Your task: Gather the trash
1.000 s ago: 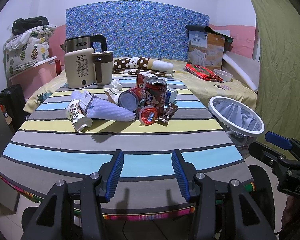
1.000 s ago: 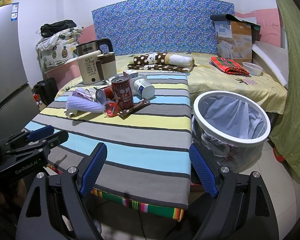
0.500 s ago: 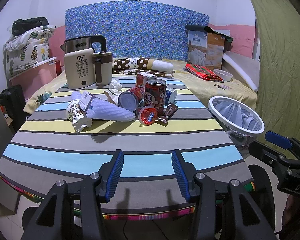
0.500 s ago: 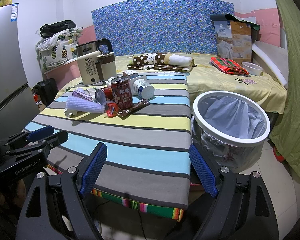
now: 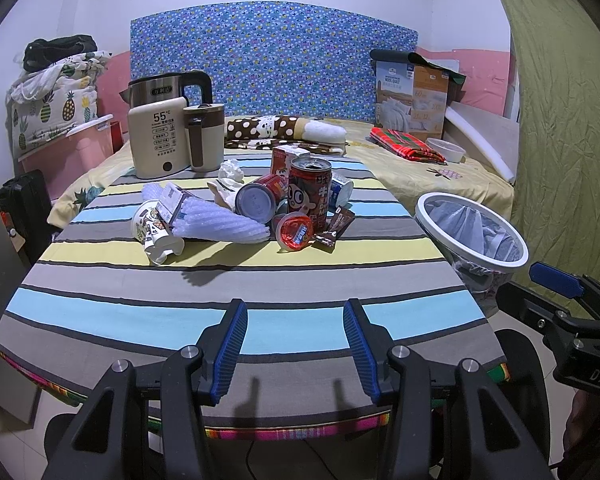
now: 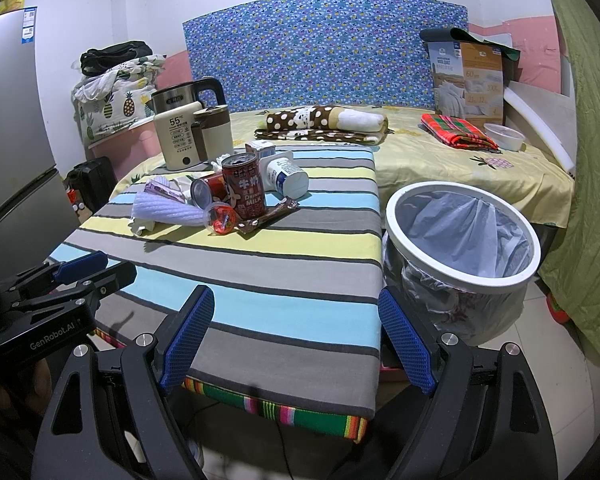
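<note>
Bare near tablecloth (image 5: 260,280); trash pile (image 5: 260,208) beyond

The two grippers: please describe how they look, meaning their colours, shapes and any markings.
Both the left gripper and the right gripper have black angular frames with silver bolts. Each finger carries a blue textured pad. In the right wrist view, the left gripper's side reads "GenRobot.AI" in white. In the left wrist view, the right gripper's body shows the white letters "DAS". No cables or sleeves are visible.

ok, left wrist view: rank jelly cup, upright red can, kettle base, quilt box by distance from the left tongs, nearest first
1. Jelly cup, front of the pile, table centre.
2. Upright red can, just behind the cup.
3. Kettle base, far-left end of the table.
4. Quilt box, on the bed, back right.
</note>
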The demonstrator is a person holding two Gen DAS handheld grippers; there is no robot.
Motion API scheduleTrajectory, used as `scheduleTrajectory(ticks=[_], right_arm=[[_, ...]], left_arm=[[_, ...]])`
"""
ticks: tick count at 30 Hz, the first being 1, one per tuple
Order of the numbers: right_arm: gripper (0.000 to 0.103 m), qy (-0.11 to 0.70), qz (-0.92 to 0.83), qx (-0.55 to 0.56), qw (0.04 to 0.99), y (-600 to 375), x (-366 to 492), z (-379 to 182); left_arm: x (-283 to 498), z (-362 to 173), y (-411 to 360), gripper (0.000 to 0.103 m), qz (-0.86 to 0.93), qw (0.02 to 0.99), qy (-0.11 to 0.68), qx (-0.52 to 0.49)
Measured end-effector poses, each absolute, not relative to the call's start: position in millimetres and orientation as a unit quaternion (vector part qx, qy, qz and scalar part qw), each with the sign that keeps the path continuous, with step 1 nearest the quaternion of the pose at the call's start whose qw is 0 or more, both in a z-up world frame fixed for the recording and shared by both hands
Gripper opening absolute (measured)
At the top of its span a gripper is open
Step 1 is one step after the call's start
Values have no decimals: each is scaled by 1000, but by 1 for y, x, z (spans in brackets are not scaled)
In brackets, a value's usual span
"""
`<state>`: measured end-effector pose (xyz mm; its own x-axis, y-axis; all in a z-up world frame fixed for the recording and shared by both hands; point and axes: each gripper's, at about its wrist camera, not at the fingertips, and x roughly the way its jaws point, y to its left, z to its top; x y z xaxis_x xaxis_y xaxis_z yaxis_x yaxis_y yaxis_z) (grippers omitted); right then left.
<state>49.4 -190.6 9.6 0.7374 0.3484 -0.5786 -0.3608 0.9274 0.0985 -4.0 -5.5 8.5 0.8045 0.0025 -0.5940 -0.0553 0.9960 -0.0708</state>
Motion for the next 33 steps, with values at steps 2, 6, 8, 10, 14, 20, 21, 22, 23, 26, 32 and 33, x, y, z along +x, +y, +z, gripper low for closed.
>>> scheduleTrajectory(ticks=[2, 6, 8, 10, 14, 20, 21, 22, 23, 26, 32, 33], right_arm=[[85, 308, 190, -10, 932, -190, 49, 9], [85, 308, 190, -10, 932, -190, 49, 9], [85, 309, 190, -10, 932, -190, 50, 9], [85, 310, 190, -10, 932, -191, 50, 10], [85, 310, 190, -10, 931, -191, 51, 10], [85, 312, 191, -11, 930, -188, 51, 6], [85, 313, 192, -12, 930, -187, 52, 5], [85, 313, 192, -12, 930, -186, 53, 4], [85, 314, 193, -12, 930, -185, 53, 4], [85, 315, 197, -15, 928, -181, 58, 3], [85, 316, 214, -21, 924, -168, 74, 2], [85, 317, 218, -22, 923, -164, 78, 1]], left_arm=[[-4, 9, -6, 50, 15, 949, 313, -42], [-4, 9, -6, 50, 16, 949, 312, -42], [-4, 8, -6, 50, 15, 949, 312, -42], [-4, 9, -6, 50, 15, 949, 313, -42], [-5, 7, -6, 50, 15, 949, 313, -42], [-3, 5, -6, 50, 15, 948, 315, -43], [-2, 4, -6, 50, 14, 948, 316, -43], [-1, 3, -5, 50, 14, 947, 317, -44], [1, 1, -4, 50, 14, 947, 319, -45], [5, -3, 1, 50, 14, 945, 324, -52], [22, -13, 20, 50, 32, 938, 338, -65], [25, -14, 25, 50, 36, 938, 339, -68]])
